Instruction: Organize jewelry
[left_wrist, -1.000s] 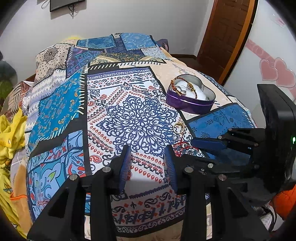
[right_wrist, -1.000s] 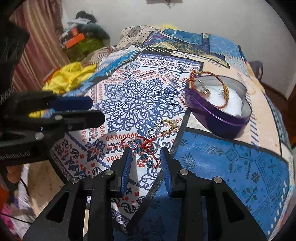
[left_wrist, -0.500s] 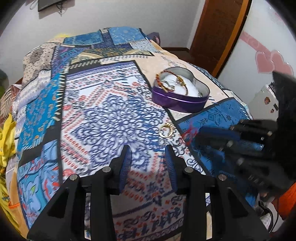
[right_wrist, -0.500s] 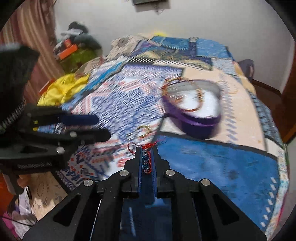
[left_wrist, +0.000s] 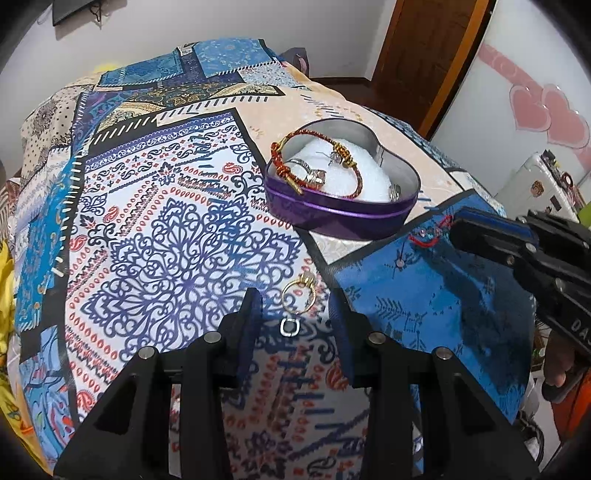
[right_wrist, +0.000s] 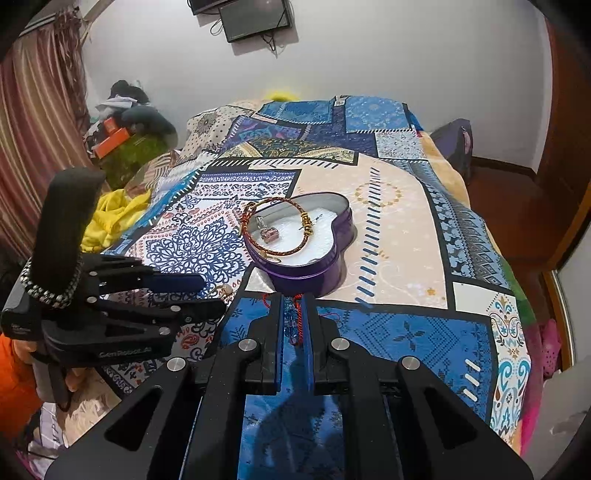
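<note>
Now | right gripper (right_wrist: 291, 314) clamps half-hidden red cord bracelet (right_wrist: 295, 325) | left gripper (left_wrist: 293, 314) released

Bed (left_wrist: 177, 229), covered by a patchwork spread in blue, white, cream and red prints, filling most of both views. Lying on it: a purple heart-shaped tin (left_wrist: 343, 218) right of centre in the left-wrist view, a gold ring (left_wrist: 298, 294) just below it at centre, and a small silver square link (left_wrist: 289, 326) close under the ring. Yellow cloth (right_wrist: 110, 218) lies bunched at the bed's left edge in the right-wrist view.
</note>
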